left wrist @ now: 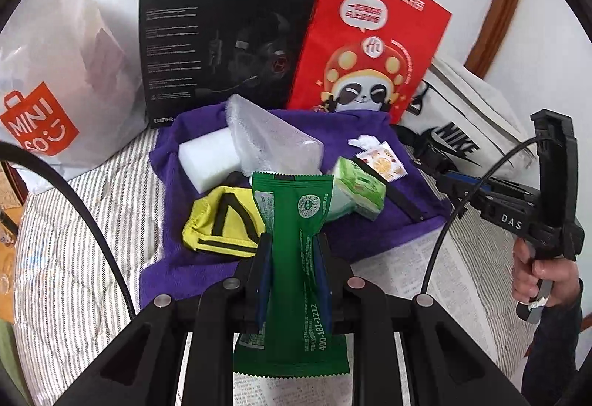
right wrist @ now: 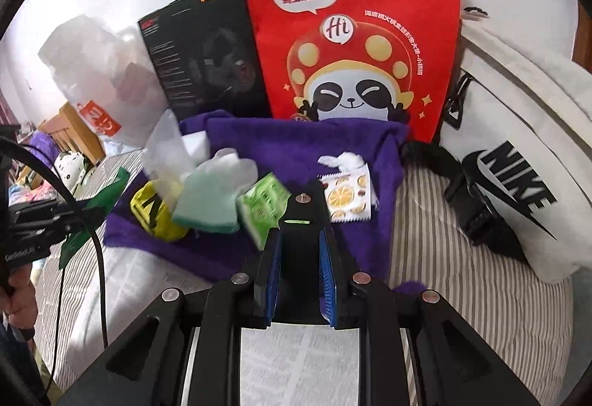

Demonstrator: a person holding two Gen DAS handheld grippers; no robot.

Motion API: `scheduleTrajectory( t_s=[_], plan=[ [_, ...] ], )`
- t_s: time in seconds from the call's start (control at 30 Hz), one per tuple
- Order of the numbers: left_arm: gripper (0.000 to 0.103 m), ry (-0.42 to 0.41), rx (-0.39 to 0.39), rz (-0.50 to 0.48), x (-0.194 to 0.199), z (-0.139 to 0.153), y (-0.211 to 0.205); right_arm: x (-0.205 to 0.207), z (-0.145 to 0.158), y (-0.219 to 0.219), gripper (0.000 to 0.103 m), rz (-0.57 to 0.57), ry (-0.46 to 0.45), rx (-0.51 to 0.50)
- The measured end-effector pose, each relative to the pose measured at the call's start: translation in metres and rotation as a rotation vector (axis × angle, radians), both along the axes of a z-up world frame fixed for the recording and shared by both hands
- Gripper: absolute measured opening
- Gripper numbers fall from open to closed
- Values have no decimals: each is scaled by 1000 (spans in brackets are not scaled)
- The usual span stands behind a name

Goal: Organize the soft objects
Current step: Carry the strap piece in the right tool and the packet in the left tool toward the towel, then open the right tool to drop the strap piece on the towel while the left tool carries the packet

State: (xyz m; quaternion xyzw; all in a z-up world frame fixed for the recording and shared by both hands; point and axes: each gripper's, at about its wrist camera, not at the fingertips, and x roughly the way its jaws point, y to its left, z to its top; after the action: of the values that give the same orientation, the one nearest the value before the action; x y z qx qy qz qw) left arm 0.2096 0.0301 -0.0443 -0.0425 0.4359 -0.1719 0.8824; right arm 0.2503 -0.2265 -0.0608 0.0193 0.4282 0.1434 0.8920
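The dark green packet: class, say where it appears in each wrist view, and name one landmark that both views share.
Left wrist: dark green packet at bottom centre, clamped in the left gripper.
Right wrist: same packet at the left edge, upright above the bedding.
Shared landmark: red panda bag.

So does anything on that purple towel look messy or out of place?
Yes. The lemon-print packet is torn open at its top, with white tissue spilling out onto the purple towel. The other soft things lie in a loose heap, and the left gripper pinches a green sachet.
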Motion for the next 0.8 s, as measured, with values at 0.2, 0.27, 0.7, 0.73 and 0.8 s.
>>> scheduleTrajectory(
  t_s=[0.2,0.27,0.7,0.73,0.8],
  plan=[
    [21,-8,-1,42,7,1,8,31,-16,3,21,15,15,3],
    [21,-3,-4,39,9,0,10,41,-25,5,21,19,28,11],
    [21,-4,-24,24,13,4,11,54,-61,26,21,72,90,-4],
    [21,-7,-22,22,12,5,10,55,-61,24,22,72,98,9],
    [21,-10,-24,14,11,6,8,58,-62,22,22,75,114,26]
  ],
)
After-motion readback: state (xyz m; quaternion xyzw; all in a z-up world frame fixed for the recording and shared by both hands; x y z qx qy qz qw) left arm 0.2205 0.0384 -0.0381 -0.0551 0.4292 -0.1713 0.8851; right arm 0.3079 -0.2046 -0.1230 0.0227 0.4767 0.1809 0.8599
